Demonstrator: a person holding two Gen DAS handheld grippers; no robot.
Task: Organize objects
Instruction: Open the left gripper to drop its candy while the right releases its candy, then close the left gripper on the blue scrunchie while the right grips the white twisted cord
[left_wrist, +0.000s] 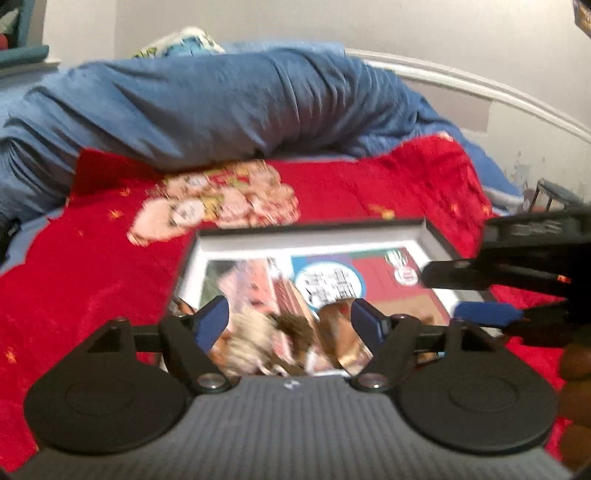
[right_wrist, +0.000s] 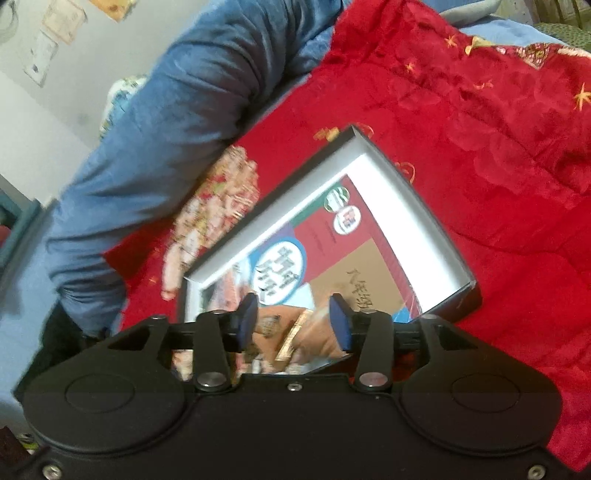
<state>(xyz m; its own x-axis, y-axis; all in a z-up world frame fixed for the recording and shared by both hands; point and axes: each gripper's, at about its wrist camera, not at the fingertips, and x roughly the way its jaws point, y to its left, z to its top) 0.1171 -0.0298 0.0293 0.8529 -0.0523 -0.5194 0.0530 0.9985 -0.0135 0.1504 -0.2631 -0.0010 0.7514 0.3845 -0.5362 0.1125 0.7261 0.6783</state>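
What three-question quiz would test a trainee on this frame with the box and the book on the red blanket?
1. True or false: the book lies inside the open box.
2. What does the box rest on? A) a blue quilt B) a red blanket C) a bare wooden floor
3. Fill in: both the left gripper and the right gripper have their jaws ____, with nothing clamped between the pads.

Key
1. True: the book lies flat within the box's white walls.
2. B: the red blanket lies under the box; the blue quilt is bunched beyond it.
3. Open.
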